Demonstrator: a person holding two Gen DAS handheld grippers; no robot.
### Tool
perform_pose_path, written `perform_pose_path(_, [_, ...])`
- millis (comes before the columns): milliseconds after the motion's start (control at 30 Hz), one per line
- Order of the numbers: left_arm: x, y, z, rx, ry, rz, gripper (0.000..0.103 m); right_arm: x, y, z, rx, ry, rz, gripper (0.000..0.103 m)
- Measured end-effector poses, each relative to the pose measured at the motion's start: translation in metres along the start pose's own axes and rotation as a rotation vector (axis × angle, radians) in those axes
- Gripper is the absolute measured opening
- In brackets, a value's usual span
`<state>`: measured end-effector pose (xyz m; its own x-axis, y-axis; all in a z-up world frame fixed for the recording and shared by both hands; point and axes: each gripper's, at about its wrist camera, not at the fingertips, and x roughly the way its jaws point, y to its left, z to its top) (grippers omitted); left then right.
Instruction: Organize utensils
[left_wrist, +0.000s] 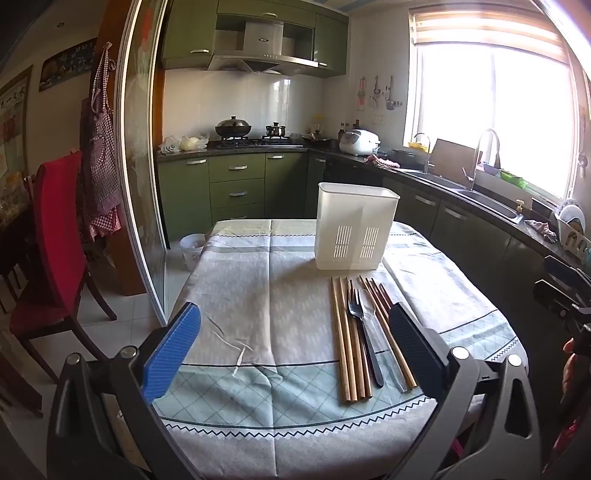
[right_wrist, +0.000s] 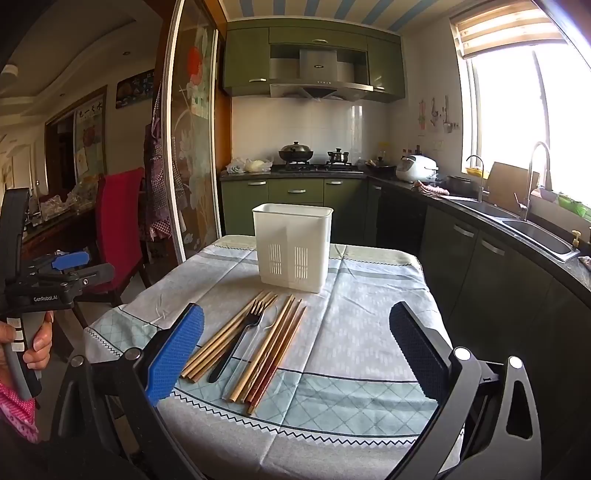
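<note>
A white plastic utensil holder (left_wrist: 355, 226) (right_wrist: 292, 246) with slotted sides stands upright toward the far side of the table. In front of it lie several wooden chopsticks (left_wrist: 341, 338) (right_wrist: 225, 341), a black fork (left_wrist: 364, 336) (right_wrist: 242, 334) and a clear plastic spoon (left_wrist: 380, 343) (right_wrist: 245, 354), side by side on the cloth. My left gripper (left_wrist: 295, 347) hangs open above the near table edge, the utensils just inside its right finger. My right gripper (right_wrist: 295, 350) is open too, with the utensils toward its left finger. Neither touches anything.
The table wears a pale blue-grey checked cloth (left_wrist: 258, 295) (right_wrist: 362, 332). A red chair (left_wrist: 55, 236) (right_wrist: 120, 225) and a glass sliding door (left_wrist: 142, 166) stand to the left. Green kitchen cabinets, a stove and a sink counter (right_wrist: 535, 236) run behind and right. A small bin (left_wrist: 192, 248) sits on the floor.
</note>
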<state>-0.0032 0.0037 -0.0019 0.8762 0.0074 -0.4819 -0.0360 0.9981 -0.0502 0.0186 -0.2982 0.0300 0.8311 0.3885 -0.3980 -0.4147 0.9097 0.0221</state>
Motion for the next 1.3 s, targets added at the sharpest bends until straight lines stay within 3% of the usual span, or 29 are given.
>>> perform_pose_path(1300, [-0.0013,0.0021,-0.0008,-0.012,-0.005,-0.002,0.097,0.0014,0.002,-0.0033,-0.001,0.004,-0.003,0.099])
